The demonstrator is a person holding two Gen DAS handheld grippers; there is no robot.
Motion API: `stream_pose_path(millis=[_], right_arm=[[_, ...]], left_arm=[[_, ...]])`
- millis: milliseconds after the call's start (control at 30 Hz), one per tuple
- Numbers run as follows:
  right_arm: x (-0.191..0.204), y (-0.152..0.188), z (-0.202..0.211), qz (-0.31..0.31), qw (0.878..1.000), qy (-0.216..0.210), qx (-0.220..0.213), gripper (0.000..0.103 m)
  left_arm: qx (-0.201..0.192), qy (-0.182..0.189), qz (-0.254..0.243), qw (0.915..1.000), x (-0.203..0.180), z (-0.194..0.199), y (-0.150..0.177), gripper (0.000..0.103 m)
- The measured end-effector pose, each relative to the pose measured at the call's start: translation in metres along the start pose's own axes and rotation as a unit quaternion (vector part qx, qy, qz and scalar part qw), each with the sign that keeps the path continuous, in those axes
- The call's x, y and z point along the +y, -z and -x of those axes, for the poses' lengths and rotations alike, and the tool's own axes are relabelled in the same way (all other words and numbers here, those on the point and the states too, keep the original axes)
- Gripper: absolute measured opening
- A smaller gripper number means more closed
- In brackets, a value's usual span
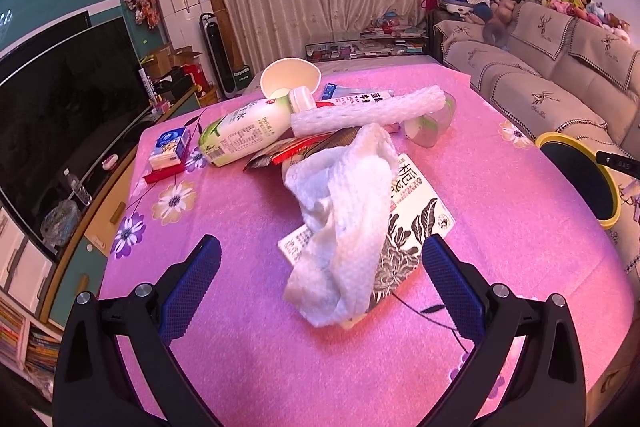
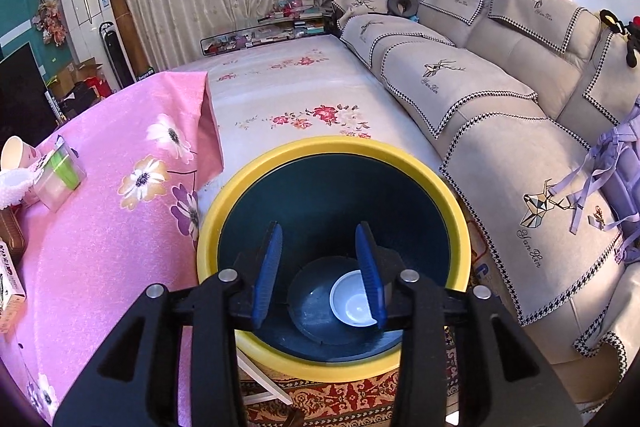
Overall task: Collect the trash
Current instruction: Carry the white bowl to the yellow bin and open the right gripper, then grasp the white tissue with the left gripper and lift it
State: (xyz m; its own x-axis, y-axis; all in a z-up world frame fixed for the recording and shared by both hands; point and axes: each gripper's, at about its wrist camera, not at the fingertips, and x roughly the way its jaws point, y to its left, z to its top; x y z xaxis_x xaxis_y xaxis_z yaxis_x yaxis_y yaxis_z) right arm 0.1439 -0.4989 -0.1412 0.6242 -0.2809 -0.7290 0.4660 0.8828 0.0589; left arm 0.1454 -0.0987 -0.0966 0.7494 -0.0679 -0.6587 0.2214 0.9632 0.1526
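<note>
Left wrist view: the left gripper (image 1: 320, 259) hovers over the pink flowered worktop (image 1: 240, 367) with its jaws spread wide and nothing between the pads; a crumpled white paper towel (image 1: 344, 211) lies just ahead of them, draped over a printed flat carton (image 1: 416, 215). Toward the far edge of the worktop lies a heap of trash: a white bottle (image 1: 244, 131) on its side, a foam net sleeve (image 1: 368, 111), a paper cup (image 1: 290, 77) and red wrappers (image 1: 288, 153). Right wrist view: the right gripper (image 2: 319, 255) hangs above the yellow-rimmed bin (image 2: 340, 147) beside the worktop's edge, jaws parted and empty; a white lid (image 2: 352, 299) rests on the bin's bottom.
</note>
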Motion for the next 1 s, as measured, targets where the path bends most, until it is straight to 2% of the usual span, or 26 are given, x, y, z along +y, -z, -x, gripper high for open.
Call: stream_pose_path(millis=[233, 333, 400, 600, 767, 900, 1000], right_arm=[[-0.001, 0.001, -0.001, -0.002, 1.000, -0.005, 0.006, 0.039], [-0.001, 0.000, -0.004, -0.005, 1.000, -0.004, 0.008, 0.039], [-0.001, 0.001, -0.005, -0.007, 1.000, -0.005, 0.008, 0.039], [0.001, 0.003, -0.005, -0.004, 1.000, -0.007, 0.008, 0.040], [0.002, 0.004, -0.006, -0.005, 1.000, -0.009, 0.010, 0.040], [0.001, 0.004, -0.004, -0.008, 1.000, -0.011, 0.007, 0.040], [0.001, 0.004, -0.002, -0.008, 1.000, -0.012, 0.003, 0.040]], left_arm=[[0.012, -0.001, -0.021, 0.9997, -0.004, -0.028, -0.011, 0.098], [0.015, 0.006, -0.025, 0.9996, -0.004, -0.035, -0.014, 0.091], [0.019, 0.003, -0.031, 0.9993, -0.004, -0.039, -0.014, 0.079], [0.014, 0.026, -0.034, 0.9990, -0.003, -0.041, -0.017, 0.053], [0.014, 0.050, -0.025, 0.9983, 0.001, -0.033, -0.018, 0.036], [0.008, 0.045, -0.021, 0.9987, 0.007, -0.024, -0.020, 0.020], [-0.005, 0.036, -0.013, 0.9992, 0.013, -0.013, -0.026, 0.014]])
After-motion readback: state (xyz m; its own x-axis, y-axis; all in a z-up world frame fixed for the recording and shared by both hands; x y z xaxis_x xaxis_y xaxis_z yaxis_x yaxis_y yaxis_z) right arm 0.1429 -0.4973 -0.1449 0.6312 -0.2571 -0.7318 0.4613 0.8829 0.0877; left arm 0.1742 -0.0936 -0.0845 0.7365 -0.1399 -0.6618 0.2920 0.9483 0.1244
